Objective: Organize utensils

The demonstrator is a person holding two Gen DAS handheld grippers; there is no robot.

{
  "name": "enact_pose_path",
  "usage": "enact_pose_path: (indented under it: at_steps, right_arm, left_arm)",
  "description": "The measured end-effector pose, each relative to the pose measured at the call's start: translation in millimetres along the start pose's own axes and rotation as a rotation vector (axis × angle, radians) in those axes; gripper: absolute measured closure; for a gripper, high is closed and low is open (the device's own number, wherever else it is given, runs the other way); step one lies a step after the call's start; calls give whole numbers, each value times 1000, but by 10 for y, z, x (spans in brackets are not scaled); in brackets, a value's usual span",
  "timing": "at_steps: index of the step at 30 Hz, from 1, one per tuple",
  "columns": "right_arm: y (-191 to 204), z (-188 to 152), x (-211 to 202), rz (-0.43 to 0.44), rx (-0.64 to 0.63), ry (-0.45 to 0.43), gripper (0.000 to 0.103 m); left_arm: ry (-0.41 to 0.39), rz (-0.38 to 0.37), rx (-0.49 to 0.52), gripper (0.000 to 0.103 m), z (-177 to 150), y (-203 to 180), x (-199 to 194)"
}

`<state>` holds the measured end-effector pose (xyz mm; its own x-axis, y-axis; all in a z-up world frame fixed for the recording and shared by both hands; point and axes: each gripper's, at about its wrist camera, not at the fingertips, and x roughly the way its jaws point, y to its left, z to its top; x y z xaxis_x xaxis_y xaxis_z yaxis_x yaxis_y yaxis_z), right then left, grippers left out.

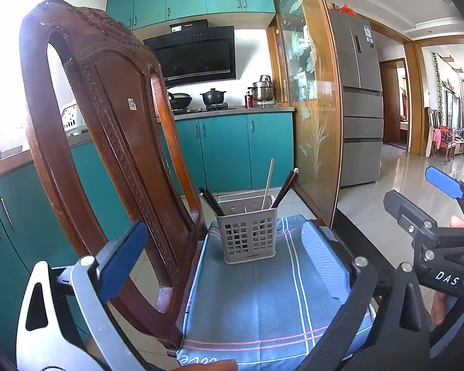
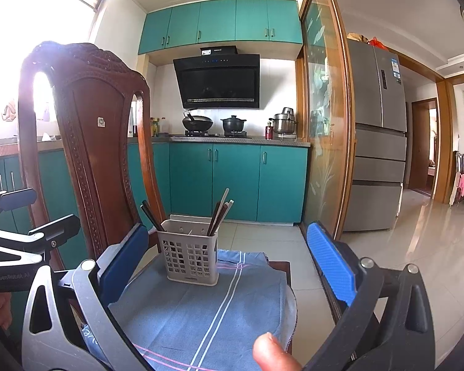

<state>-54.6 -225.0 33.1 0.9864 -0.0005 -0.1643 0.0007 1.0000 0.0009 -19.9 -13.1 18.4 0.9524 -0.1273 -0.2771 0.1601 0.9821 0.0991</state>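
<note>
So the utensil holder [image 1: 248,236] is a light grey plastic caddy with a grid of square holes in its walls and a small label low on the front, standing upright on a blue cloth [image 1: 263,303] with white and pink stripes. Dark chopsticks [image 1: 212,201] lean out to its left corner, another dark pair [image 1: 286,187] leans to the right, and one pale stick [image 1: 267,184] stands near the middle; from the right wrist view the sticks bunch together more and I can't count them exactly. The cloth covers a small wooden surface, and the holder sits toward its far end, closer to the carved wooden chair back [image 1: 108,130] that rises just to the left. The cloth's near part is bare in front of the holder, so there's open room there; the right edge drops off to the tiled floor [image 2: 402,247], and a glass sliding door [image 1: 309,92] stands just beyond the far right corner. Left gripper [image 1: 229,266] has its blue pads spread wide with nothing between them, framing the holder from the near side. Right gripper [image 2: 229,266] is likewise spread wide and empty, with a fingertip [image 2: 272,352] poking in at the bottom. Each gripper shows up at the edge of the other's view, well apart from the holder.
</note>
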Motion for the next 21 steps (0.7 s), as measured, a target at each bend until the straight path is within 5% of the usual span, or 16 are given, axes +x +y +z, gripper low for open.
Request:
enact_pose_path:
  at_steps: [15, 18, 21]
  right_arm:
    - [-30, -27, 181, 3, 1, 15, 3]
    - [-96, -149, 406, 20, 32, 70, 3]
    - [-245, -583, 1097, 52, 140, 300, 3]
  left_arm:
    - [0, 11, 15, 4, 23, -16, 68]
    - [31, -1, 9, 4, -2, -24, 172]
    - [122, -10, -2, 4, -94, -32, 406]
